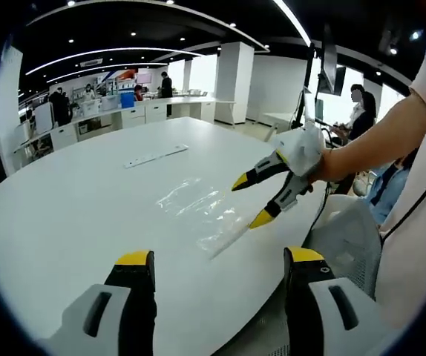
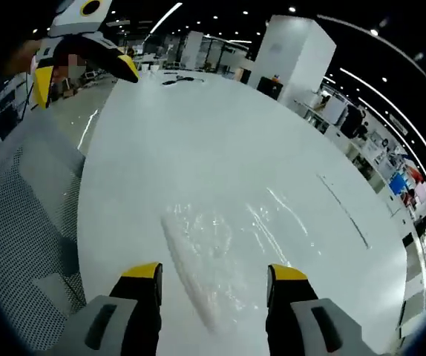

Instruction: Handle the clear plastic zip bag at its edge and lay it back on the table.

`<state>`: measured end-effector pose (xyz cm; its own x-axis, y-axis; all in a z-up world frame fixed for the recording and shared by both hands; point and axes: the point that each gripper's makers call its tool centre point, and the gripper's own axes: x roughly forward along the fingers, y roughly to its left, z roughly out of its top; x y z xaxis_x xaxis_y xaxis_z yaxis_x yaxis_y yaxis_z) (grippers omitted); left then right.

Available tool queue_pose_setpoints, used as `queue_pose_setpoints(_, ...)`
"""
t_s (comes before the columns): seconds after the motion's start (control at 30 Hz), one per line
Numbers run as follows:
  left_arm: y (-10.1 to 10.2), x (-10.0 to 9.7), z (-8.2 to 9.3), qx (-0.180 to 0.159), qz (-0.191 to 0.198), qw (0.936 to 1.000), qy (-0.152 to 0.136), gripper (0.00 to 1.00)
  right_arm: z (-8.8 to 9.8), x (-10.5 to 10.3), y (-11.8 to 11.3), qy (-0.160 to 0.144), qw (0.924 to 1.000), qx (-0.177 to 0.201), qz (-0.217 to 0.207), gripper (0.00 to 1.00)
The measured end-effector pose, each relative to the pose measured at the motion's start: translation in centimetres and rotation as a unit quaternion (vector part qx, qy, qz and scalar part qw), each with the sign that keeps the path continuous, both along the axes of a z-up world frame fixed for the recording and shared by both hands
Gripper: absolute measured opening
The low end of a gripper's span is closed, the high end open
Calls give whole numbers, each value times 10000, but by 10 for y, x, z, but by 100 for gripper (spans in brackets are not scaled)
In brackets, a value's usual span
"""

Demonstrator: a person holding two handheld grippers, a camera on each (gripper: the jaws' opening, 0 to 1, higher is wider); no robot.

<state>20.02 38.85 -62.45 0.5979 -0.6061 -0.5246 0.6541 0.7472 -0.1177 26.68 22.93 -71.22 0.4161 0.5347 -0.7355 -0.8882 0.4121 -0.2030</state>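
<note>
A clear plastic zip bag [image 1: 202, 211] lies flat on the white table [image 1: 87, 200], near its right edge. In the left gripper view my left gripper [image 1: 219, 259] stands open over the table's near edge, short of the bag. The right gripper [image 1: 248, 200] comes in from the right, held by a hand, open, its lower yellow tip just above the bag's right edge. In the right gripper view the bag [image 2: 220, 252] lies straight ahead of my right gripper [image 2: 214, 273], which is open with nothing between the jaws. The left gripper [image 2: 87, 70] shows open at the upper left.
A white strip [image 1: 156, 156] lies further along the table. A grey mesh chair [image 1: 343, 237] stands at the table's edge by the person's arm; the chair [image 2: 20, 222] also shows on the left of the right gripper view. People, desks and a white pillar [image 2: 291, 52] stand beyond.
</note>
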Motion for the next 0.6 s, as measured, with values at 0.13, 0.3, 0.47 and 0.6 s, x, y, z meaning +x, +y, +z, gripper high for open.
queue_pose_setpoints(0.13,5,-2,-5,3,87,10000,-20,70,10,-6,-6,-8,9993,296,-244,59)
queue_pose_setpoints(0.3,8,-6,-9,17,168,9998,-43,71,22,-15,-14,-23,9968,640,-478,62)
queue_pose_setpoints(0.47,11,-10,-16,14,244,9997,-45,72,35,-25,-20,-71,9933,920,-698,66)
queue_pose_setpoints(0.6,14,-14,-22,40,286,9996,-26,72,46,-34,-23,-173,9896,1150,-849,69)
